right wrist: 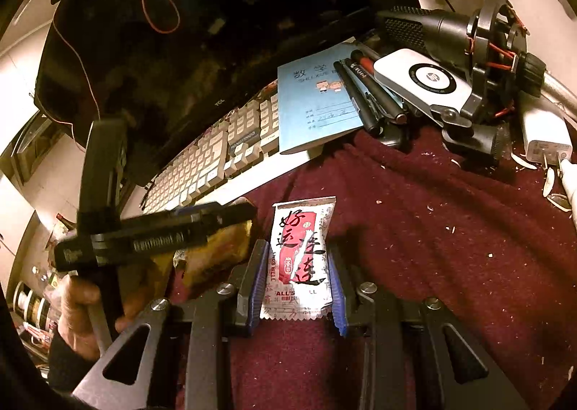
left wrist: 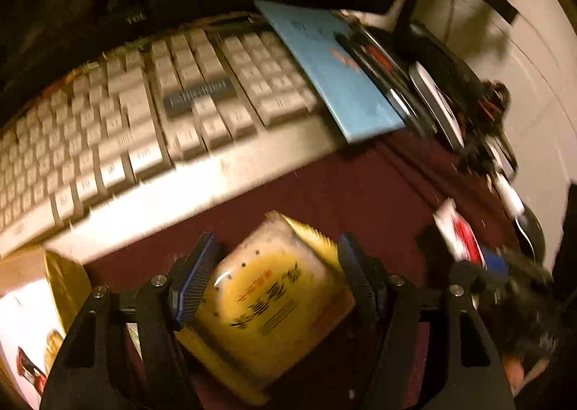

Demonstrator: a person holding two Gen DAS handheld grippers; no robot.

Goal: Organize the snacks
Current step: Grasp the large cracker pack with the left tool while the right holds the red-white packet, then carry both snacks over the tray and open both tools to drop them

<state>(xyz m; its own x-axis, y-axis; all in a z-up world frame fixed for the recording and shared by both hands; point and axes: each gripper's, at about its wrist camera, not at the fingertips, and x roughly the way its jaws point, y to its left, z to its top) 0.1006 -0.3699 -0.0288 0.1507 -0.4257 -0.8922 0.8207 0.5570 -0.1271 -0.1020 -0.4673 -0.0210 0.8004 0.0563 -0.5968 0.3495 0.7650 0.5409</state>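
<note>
Left claw (left wrist: pixel 276 269) held yellow snack packet (left wrist: pixel 267 305) between wide-set blue pads, packet tilted, over dark red cloth (left wrist: pixel 360 193). Keyboard (left wrist: pixel 144 114) lay beyond claw; blue notebook (left wrist: pixel 335 74) past it to right, resting on keyboard's end. Box (left wrist: pixel 39 302) sat at claw's left.

Right claw (right wrist: pixel 297 273) gripped red-and-white snack packet (right wrist: pixel 301 258) at narrower set, pads against both long edges, packet flat on cloth. Left claw appeared at its left, person's hand (right wrist: pixel 77 316) on handle. Pens (right wrist: pixel 371 96) and microphone (right wrist: pixel 450 31) lay far ahead.
</note>
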